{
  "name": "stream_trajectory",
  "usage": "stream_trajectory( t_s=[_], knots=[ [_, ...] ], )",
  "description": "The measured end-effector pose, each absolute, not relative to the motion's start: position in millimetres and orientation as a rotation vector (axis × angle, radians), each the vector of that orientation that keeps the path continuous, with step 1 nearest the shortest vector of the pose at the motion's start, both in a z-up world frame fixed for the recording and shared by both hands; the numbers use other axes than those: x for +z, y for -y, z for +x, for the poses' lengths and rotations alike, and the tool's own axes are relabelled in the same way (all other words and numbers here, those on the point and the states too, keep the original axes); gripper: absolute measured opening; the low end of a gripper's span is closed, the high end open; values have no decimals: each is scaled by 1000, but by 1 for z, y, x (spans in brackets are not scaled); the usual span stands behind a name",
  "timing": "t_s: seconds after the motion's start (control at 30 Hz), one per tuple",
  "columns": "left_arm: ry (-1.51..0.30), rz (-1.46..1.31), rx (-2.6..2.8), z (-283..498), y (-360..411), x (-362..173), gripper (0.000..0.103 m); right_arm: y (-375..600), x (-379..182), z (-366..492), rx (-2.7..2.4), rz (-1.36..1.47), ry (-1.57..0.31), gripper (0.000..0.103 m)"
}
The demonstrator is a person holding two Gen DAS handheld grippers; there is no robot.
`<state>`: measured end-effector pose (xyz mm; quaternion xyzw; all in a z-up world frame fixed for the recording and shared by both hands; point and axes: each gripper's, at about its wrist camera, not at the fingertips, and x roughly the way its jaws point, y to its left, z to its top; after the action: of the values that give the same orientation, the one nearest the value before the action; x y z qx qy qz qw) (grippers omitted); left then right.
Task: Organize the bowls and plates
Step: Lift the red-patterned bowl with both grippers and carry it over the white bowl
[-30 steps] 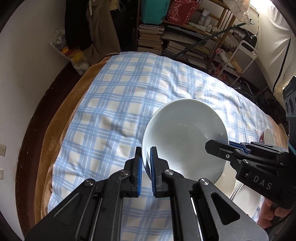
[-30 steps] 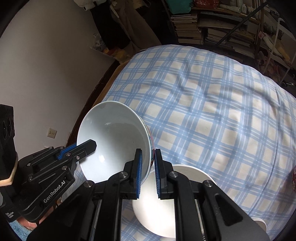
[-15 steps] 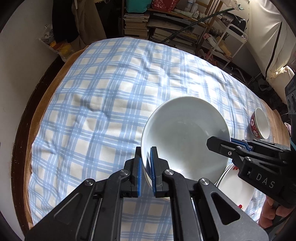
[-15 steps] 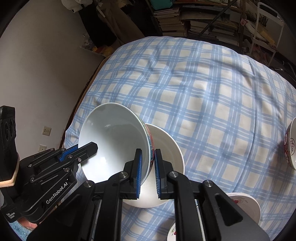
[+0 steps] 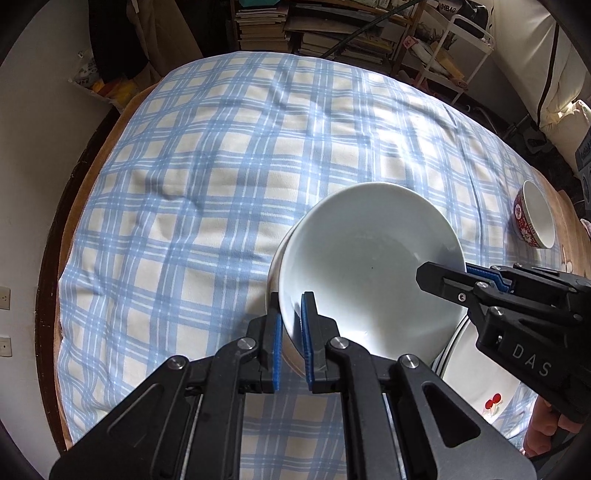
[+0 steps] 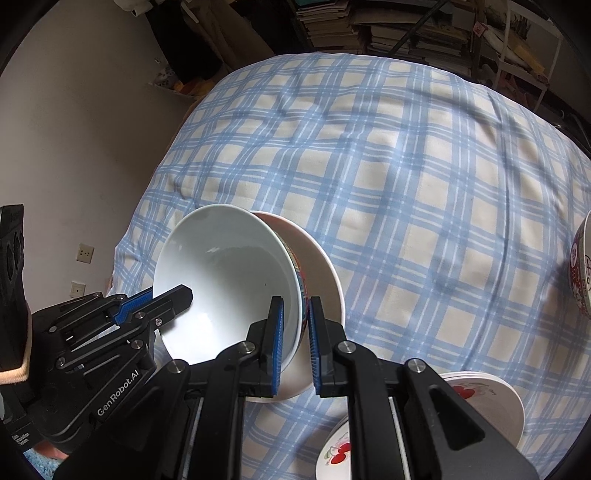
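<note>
Both grippers hold one large white bowl (image 5: 369,273) by opposite rims. My left gripper (image 5: 291,332) is shut on its near rim; my right gripper (image 6: 296,332) is shut on the other rim. The bowl (image 6: 229,280) has a coloured band outside and sits tilted inside a second, cream bowl (image 6: 317,273) that rests on the checked cloth. The right gripper also shows in the left wrist view (image 5: 469,280), and the left gripper in the right wrist view (image 6: 155,302).
A stack of white plates with cherry prints (image 6: 491,402) lies near the front, also in the left wrist view (image 5: 480,384). A red patterned bowl (image 5: 535,218) stands at the right. Blue checked cloth (image 5: 240,166) covers the table; bookshelves (image 5: 332,29) stand behind.
Both grippers have carried the white bowl lower and it now nests tilted in the cream bowl. The view has shifted so the red bowl and cherry plates show.
</note>
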<state>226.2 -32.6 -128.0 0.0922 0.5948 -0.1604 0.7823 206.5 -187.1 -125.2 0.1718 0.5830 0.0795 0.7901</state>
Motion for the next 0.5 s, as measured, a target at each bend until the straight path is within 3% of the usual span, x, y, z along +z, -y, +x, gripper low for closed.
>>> stream_trajectory(
  t_s=[0.5],
  knots=[
    [-1324,204,-349,224,39,-144,11,192,-136,207,171,365,-1287,14]
  ],
)
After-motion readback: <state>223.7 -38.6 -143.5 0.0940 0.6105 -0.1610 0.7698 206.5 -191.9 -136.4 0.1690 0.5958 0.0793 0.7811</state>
